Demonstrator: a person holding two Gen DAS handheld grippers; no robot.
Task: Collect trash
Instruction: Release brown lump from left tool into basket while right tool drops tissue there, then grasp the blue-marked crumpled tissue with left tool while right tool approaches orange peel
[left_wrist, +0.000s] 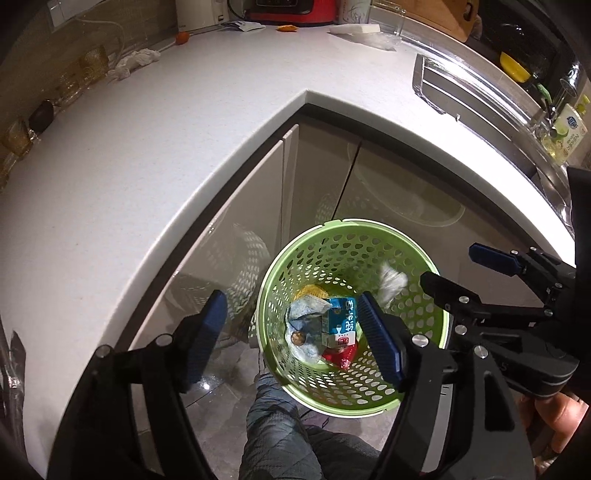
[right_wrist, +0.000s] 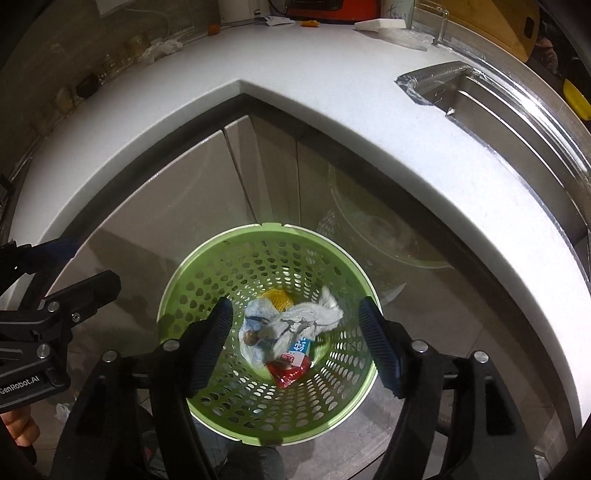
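Note:
A green perforated waste basket (left_wrist: 343, 240) stands on the floor by the cabinet corner; it also shows in the right wrist view (right_wrist: 207, 266). Inside lie a blue-and-white carton (left_wrist: 340, 317), a red wrapper (right_wrist: 286, 373), a yellow item (right_wrist: 279, 297) and crumpled white tissue (right_wrist: 314, 315). A white tissue (left_wrist: 391, 282) is in mid-air inside the basket in the left wrist view. My left gripper (left_wrist: 295, 339) is open and empty above the basket's left rim. My right gripper (right_wrist: 297, 341) is open and empty right above the basket.
A white L-shaped counter (left_wrist: 147, 147) wraps around the corner. On it lie a crumpled tissue (left_wrist: 135, 61), an orange peel (left_wrist: 287, 28), a small orange fruit (left_wrist: 181, 37) and white paper (left_wrist: 354, 29). A steel sink (left_wrist: 480, 107) is at right. Glasses (left_wrist: 92, 61) line the left wall.

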